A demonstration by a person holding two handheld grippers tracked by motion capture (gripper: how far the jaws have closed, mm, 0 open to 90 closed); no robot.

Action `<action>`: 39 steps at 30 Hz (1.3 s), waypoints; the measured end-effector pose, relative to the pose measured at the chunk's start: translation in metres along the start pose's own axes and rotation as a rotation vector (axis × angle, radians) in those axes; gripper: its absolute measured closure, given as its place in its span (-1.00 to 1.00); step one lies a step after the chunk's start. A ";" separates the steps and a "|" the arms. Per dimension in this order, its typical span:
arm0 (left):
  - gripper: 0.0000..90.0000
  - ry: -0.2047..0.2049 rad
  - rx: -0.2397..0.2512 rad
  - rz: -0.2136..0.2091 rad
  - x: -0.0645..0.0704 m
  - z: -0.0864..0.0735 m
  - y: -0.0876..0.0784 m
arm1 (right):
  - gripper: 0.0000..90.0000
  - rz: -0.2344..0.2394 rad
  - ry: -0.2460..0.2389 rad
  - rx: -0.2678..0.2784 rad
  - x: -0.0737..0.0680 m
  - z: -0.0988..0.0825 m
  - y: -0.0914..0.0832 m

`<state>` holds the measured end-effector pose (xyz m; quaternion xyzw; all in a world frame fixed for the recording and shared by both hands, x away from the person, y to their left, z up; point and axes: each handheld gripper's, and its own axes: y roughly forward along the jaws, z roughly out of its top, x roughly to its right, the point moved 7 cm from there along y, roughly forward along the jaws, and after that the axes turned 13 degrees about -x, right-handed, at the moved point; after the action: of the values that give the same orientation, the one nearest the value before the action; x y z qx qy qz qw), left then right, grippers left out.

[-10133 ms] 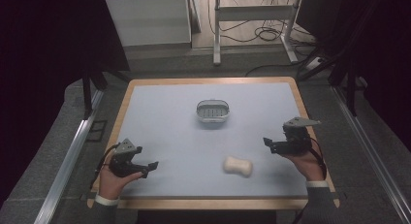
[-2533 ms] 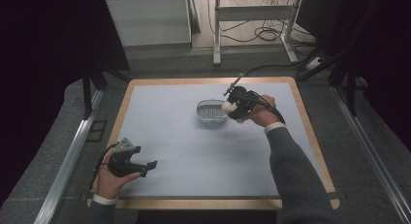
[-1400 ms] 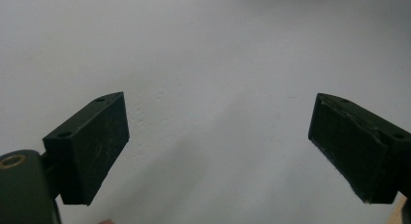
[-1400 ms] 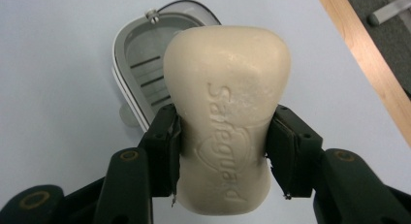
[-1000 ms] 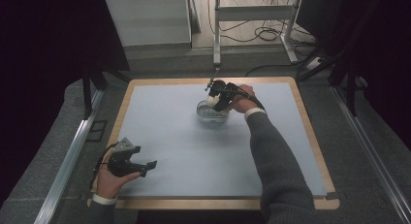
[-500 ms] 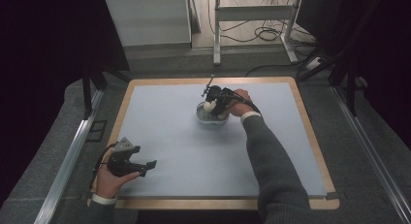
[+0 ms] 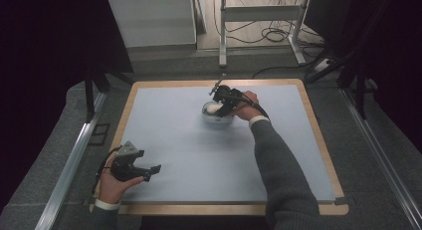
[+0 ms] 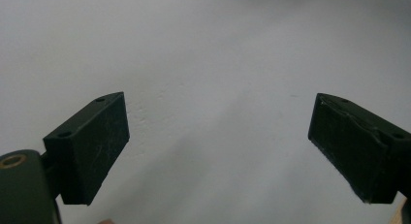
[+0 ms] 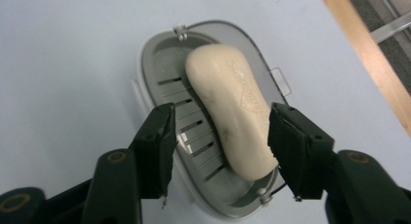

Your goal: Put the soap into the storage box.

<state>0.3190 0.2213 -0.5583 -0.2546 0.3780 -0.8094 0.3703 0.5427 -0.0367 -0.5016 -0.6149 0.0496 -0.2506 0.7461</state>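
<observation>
Grey carpet and a tangle of cables at twelve o'clock frame the table (image 7: 318, 140), a wood-edged board covered by a pale blue mat.

Near the mat's centre, a little toward twelve o'clock, sits a grey soap dish (image 7: 217, 118) (image 9: 160, 64). In the right gripper view its floor is slatted and its rim oval. A cream bar of soap (image 7: 214, 108) (image 9: 231, 107) lies in the dish, lengthwise, leaning toward the three o'clock side of that view, with faint embossed lettering on its top face.

The right gripper (image 7: 222, 101) (image 9: 220, 141) hangs over the dish, the person's grey sleeve (image 7: 278, 170) stretching from six o'clock up across the mat. Its jaws stand apart, one on each side of the soap. The jaw at three o'clock in its own view is right against the bar's edge, or nearly; I cannot tell whether it touches. The other jaw is well clear of the soap, over the dish's slats. So the claw is open and grips nothing.

The left gripper (image 7: 145, 171) (image 8: 218, 146) rests low at about seven o'clock on the table, held in the left hand (image 7: 113, 185), well apart from the dish. Its jaws are spread wide over bare mat, with nothing between them.
</observation>
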 end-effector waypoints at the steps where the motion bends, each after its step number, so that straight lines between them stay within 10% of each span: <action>1: -0.82 0.000 0.000 0.000 0.000 0.000 0.000 | -0.09 -0.002 0.019 0.025 0.001 0.000 -0.003; 11: -0.82 0.000 -0.001 0.003 0.000 0.000 0.001 | -0.31 0.008 0.147 0.157 0.000 -0.019 -0.027; 39: -0.82 -0.004 -0.007 0.020 0.003 -0.003 0.001 | -0.44 0.033 0.367 0.314 -0.059 -0.189 -0.032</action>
<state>0.3158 0.2197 -0.5602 -0.2538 0.3825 -0.8039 0.3781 0.4095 -0.1835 -0.5297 -0.4348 0.1548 -0.3507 0.8148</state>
